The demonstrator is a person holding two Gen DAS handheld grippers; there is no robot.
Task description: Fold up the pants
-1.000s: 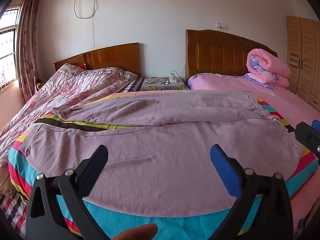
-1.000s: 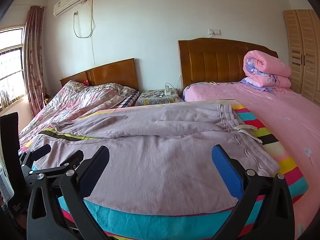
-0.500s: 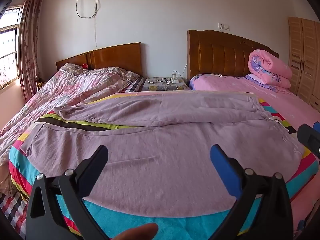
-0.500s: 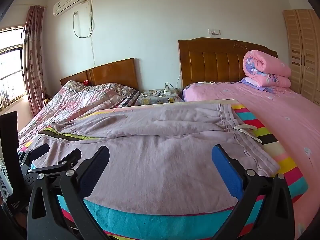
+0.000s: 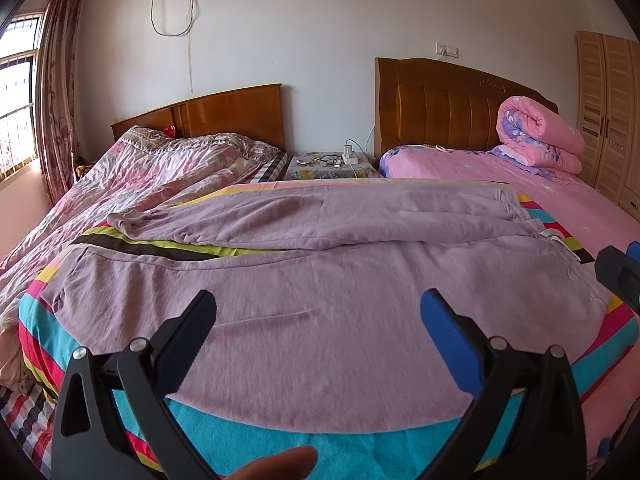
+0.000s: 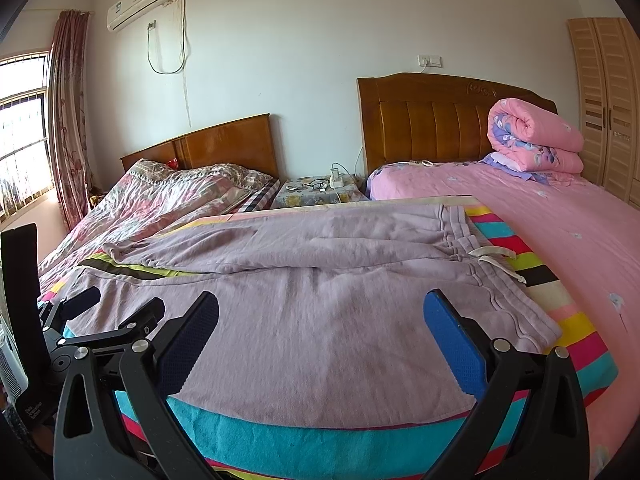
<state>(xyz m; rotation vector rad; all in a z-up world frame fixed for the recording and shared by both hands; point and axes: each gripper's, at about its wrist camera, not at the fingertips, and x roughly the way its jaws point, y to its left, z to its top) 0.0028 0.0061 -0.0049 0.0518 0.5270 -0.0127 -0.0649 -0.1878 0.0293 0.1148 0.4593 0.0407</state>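
Lilac pants (image 5: 304, 304) lie spread flat on a striped blanket (image 5: 256, 444), both legs running left, the waistband with a white drawstring (image 6: 496, 258) at the right. My left gripper (image 5: 318, 320) is open and empty, held above the near leg. My right gripper (image 6: 320, 322) is open and empty above the near leg close to the waistband (image 6: 516, 312). The left gripper shows at the left of the right wrist view (image 6: 116, 312). The right gripper's tip shows at the right edge of the left wrist view (image 5: 620, 276).
A bed with a floral quilt (image 5: 132, 184) lies to the left. A pink bed (image 6: 560, 232) with a rolled pink duvet (image 6: 536, 140) lies to the right. A nightstand (image 6: 320, 194) stands between the headboards. A wardrobe (image 6: 604, 100) stands at the far right.
The left wrist view has shifted slightly to the left. Both grippers stay open and the pants have not moved.
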